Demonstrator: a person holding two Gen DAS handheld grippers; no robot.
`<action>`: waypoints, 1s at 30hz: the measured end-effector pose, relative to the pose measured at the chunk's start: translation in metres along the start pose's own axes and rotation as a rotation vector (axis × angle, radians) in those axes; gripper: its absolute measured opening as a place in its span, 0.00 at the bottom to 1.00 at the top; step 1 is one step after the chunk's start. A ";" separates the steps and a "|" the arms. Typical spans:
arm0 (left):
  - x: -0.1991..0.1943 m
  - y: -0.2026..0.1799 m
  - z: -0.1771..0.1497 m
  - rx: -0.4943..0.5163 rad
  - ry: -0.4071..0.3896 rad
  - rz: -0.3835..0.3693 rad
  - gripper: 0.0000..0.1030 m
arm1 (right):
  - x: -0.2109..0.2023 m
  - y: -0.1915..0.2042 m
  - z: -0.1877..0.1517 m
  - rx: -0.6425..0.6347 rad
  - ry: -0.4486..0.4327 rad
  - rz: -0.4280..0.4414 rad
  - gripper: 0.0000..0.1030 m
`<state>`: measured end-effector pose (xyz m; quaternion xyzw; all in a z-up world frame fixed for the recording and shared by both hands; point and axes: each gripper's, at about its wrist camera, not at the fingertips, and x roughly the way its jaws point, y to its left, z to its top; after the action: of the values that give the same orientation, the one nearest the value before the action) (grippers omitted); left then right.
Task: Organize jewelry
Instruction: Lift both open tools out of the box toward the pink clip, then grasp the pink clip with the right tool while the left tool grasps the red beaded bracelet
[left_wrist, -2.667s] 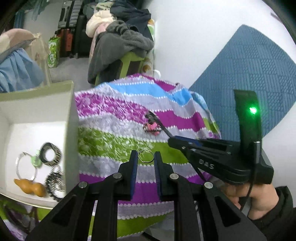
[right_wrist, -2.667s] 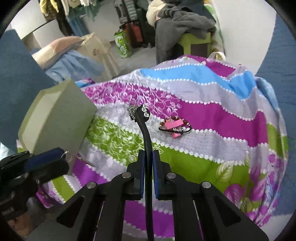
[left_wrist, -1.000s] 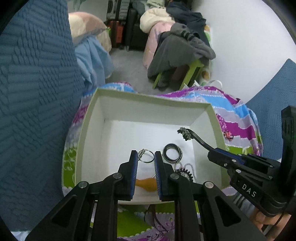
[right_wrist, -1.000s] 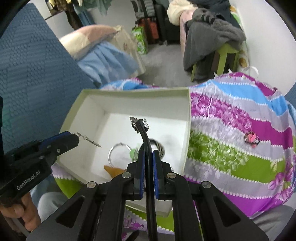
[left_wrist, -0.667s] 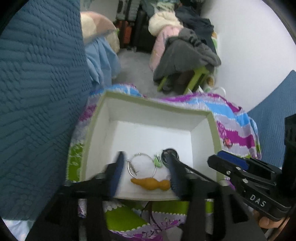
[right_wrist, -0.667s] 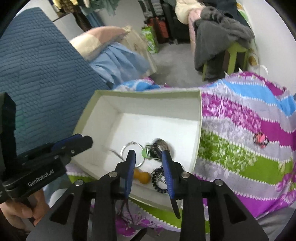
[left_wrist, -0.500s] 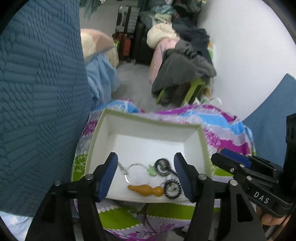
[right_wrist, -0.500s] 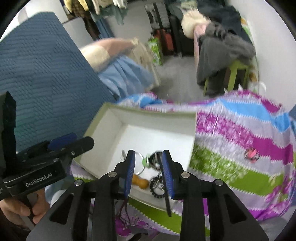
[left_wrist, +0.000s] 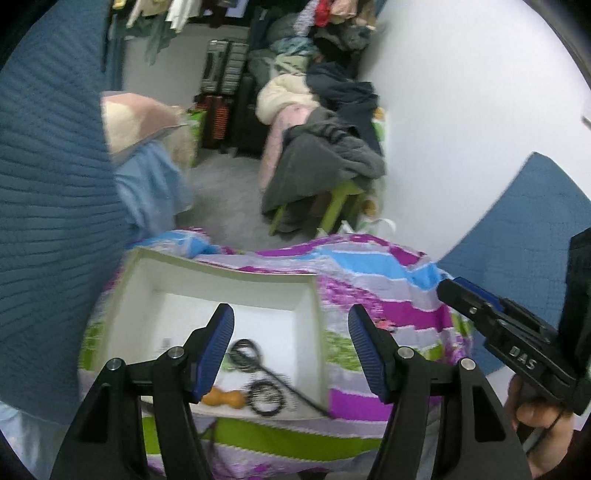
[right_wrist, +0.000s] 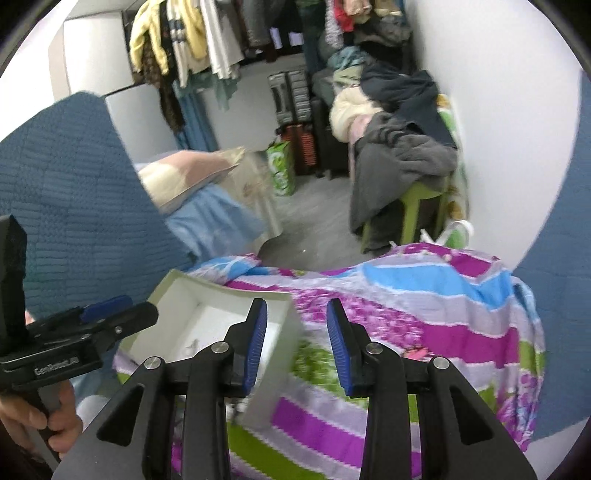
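Left tool wide open, empty, above white box; right tool opening, empty. Pink trinket on striped cloth at 3 o'clock of box.

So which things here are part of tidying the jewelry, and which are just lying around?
Job:
- pale green cardboard box
- orange gourd-shaped pendant
- black coiled bracelet
- pink trinket on the striped cloth

Lying about:
- grey clothes heap
- green bag
- suitcases
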<state>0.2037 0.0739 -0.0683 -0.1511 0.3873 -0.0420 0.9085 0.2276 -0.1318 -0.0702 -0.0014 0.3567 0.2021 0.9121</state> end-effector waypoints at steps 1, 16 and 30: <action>0.006 -0.010 -0.001 0.010 0.003 -0.014 0.61 | -0.001 -0.009 -0.003 0.009 -0.002 -0.012 0.30; 0.119 -0.110 -0.031 0.088 0.144 -0.153 0.39 | 0.054 -0.156 -0.075 0.186 0.132 -0.063 0.30; 0.204 -0.106 -0.064 -0.002 0.281 -0.128 0.25 | 0.151 -0.167 -0.090 0.106 0.296 0.075 0.29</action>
<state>0.3040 -0.0816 -0.2185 -0.1688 0.5004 -0.1203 0.8406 0.3314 -0.2429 -0.2592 0.0303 0.4973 0.2146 0.8401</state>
